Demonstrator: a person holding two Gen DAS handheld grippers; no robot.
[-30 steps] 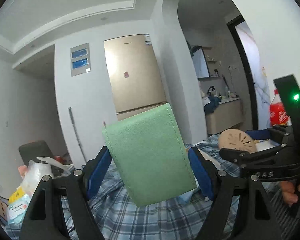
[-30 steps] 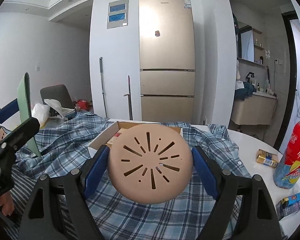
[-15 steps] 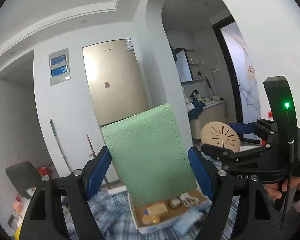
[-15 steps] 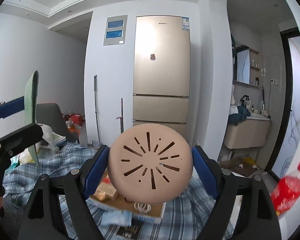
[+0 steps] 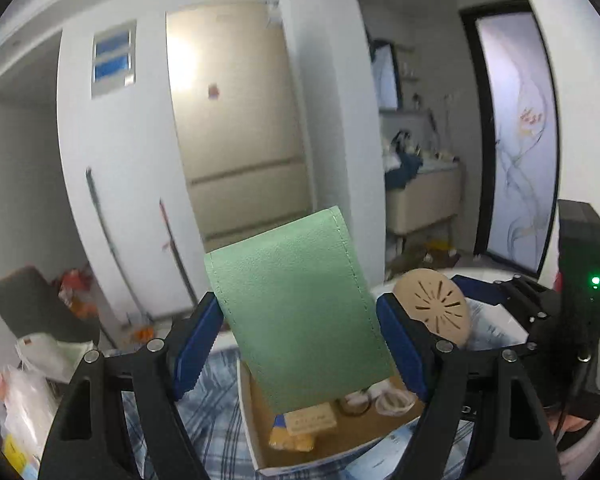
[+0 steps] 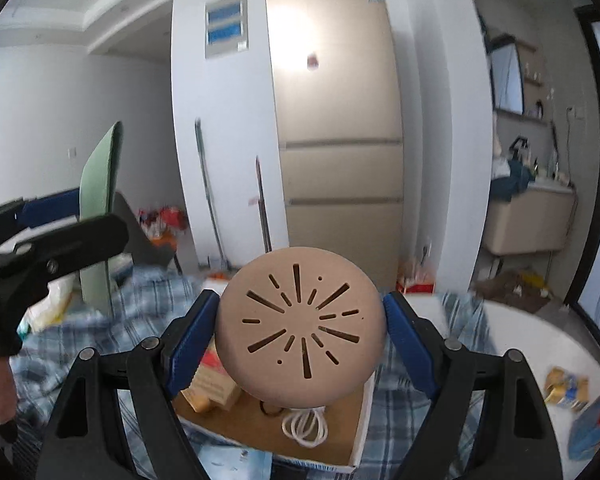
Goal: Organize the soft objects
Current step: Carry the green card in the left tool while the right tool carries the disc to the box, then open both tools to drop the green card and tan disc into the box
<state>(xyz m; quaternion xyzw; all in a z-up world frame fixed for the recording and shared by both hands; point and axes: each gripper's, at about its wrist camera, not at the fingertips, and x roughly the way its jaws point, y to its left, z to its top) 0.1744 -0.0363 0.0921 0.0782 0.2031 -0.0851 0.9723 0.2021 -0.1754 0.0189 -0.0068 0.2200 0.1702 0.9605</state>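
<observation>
Behind the table stands a tall fridge (image 6: 336,128) against a white wall. On the checked cloth (image 6: 100,320) sits an open box (image 6: 356,432) with small things inside. The left gripper (image 5: 300,340) pinches a green pad (image 5: 300,312) by its two edges, up in the air over the box. The right gripper (image 6: 300,336) squeezes a round tan mat (image 6: 300,328), also above the box. Both pieces are bendy, so one could buckle and pop out, or land on the cloth instead.

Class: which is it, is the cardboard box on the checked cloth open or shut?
Open: the cardboard box has no lid on, and a white cord lies inside.
</observation>
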